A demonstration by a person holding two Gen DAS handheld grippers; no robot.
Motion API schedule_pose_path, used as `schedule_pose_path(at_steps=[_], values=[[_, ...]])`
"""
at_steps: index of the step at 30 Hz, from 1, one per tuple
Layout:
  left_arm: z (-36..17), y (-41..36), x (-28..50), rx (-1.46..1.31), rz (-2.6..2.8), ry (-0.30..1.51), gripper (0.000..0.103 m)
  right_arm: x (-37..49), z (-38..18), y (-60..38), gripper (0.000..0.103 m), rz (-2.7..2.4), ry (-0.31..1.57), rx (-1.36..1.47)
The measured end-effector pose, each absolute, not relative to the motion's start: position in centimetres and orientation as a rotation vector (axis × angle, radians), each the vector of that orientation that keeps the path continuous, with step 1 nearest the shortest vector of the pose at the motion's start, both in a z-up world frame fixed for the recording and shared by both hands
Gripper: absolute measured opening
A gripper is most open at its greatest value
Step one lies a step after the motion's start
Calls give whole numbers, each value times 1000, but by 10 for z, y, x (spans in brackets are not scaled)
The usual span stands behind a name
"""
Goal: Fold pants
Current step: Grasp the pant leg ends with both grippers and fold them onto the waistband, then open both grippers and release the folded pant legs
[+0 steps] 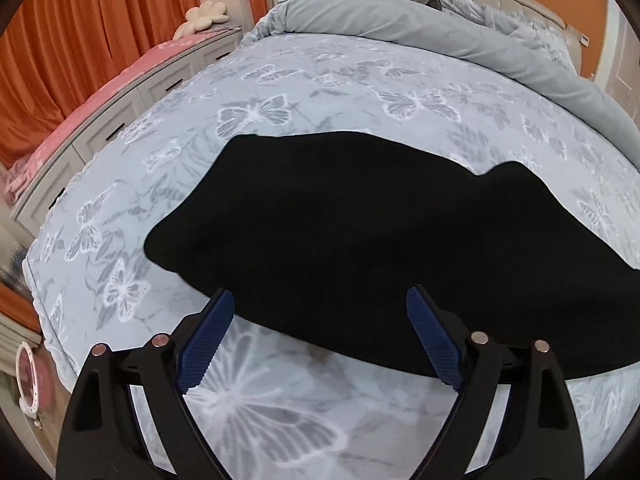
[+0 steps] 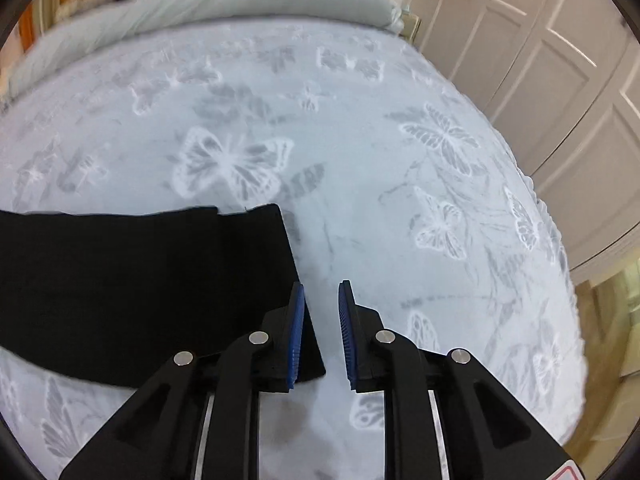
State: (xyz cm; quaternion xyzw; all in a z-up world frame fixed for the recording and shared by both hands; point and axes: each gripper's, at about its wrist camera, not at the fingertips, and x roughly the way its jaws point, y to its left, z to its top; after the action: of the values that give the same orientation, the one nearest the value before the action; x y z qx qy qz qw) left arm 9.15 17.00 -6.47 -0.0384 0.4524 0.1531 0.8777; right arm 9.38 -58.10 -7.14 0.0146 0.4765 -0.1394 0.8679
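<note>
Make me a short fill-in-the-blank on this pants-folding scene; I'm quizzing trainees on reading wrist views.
1. The pants lying on the bed are ____ in colour.
2. The bedspread is printed with ____.
3. The left gripper has its jaws ____, holding nothing.
4. In the left wrist view, the curtains are ____.

Missing words: black; butterflies; open; orange

Pants (image 1: 360, 232) flat on the bed (image 1: 320, 80) (duvet (image 1: 400, 20) bunched behind them)

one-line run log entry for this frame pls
task: fold pants | black pants flat on butterfly bedsheet | left gripper open, empty, above near edge | right gripper open, empty, at pants end
</note>
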Motion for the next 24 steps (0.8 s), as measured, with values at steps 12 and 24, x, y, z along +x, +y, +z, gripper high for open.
schedule_pose_path(at_steps=[12,24], values=[[-47,157,81,-106,272,911,87,4,-28,-524,60,-209,915,-1],[-16,292,119,-234,359,876,92,18,-33,-400,62,-76,881,94]])
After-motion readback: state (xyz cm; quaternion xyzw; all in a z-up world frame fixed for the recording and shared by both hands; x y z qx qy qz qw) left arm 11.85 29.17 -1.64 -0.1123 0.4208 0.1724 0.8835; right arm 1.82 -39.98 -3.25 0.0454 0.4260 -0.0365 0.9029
